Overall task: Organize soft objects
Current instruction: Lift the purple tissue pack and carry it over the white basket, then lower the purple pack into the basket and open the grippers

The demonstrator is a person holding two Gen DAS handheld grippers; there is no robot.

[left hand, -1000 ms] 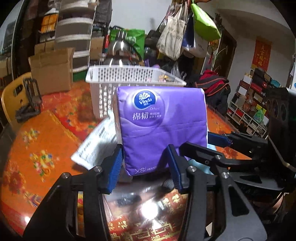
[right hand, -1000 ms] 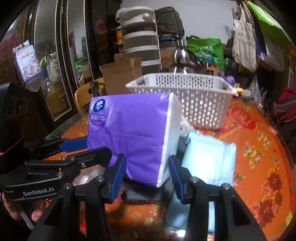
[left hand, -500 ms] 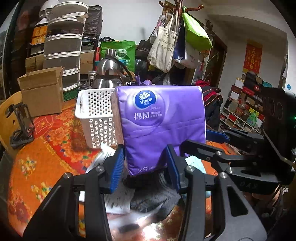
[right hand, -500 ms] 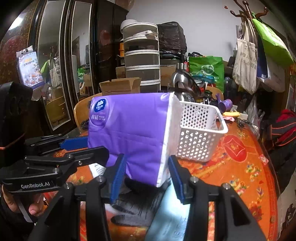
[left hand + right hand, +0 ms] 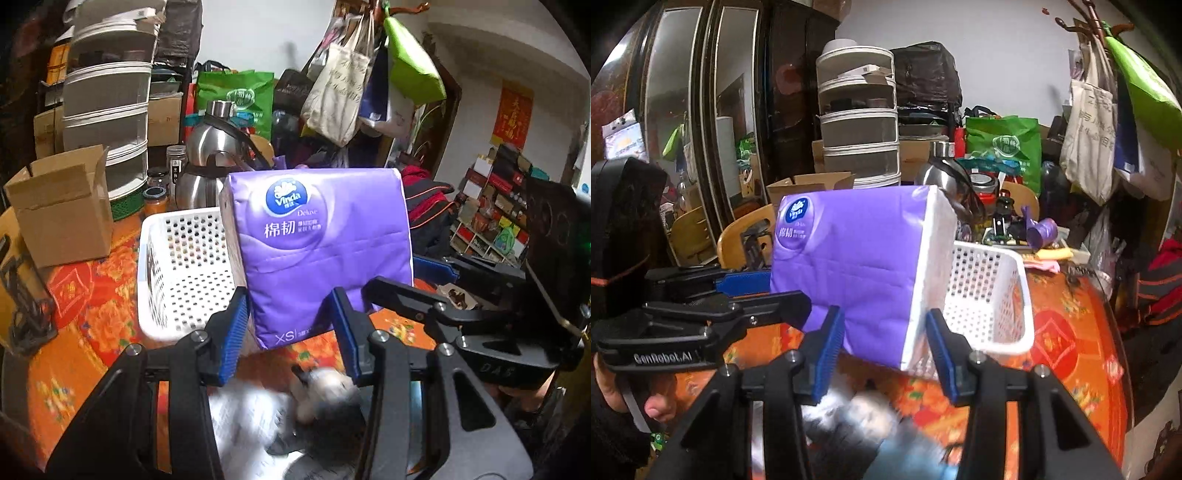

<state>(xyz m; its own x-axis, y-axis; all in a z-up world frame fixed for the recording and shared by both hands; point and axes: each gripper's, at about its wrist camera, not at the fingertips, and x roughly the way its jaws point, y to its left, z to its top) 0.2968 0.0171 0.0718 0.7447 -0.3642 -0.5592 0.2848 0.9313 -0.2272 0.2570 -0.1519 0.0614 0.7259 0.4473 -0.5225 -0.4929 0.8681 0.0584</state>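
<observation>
We hold the purple tissue pack [image 5: 321,254] in the air with both tongs: the left gripper [image 5: 291,332] pinches its lower edge at one end and the right gripper [image 5: 886,343] pinches the white-sided end, each set of jaws roughly half closed with its blue pads pressed on the wrapper. The pack hangs just in front of the white basket [image 5: 177,266], with its lower edge about level with the basket's near rim.

What worries us is the grip itself: both pairs of pads bite only the bottom strip of a soft, slippery pack (most of its bulk stands above the jaws), so it could tip forward or slide out if one hand leads the other. If we come in too low, its bottom corner may catch the basket's near rim and shove the light basket across the orange tablecloth [image 5: 96,306].

Against a second ago, the pack has come up off the table and nearer the basket. The basket, then seen above the pack's top edge, now sits beside and below it, its perforated floor open to view. The grip looks unchanged.
</observation>
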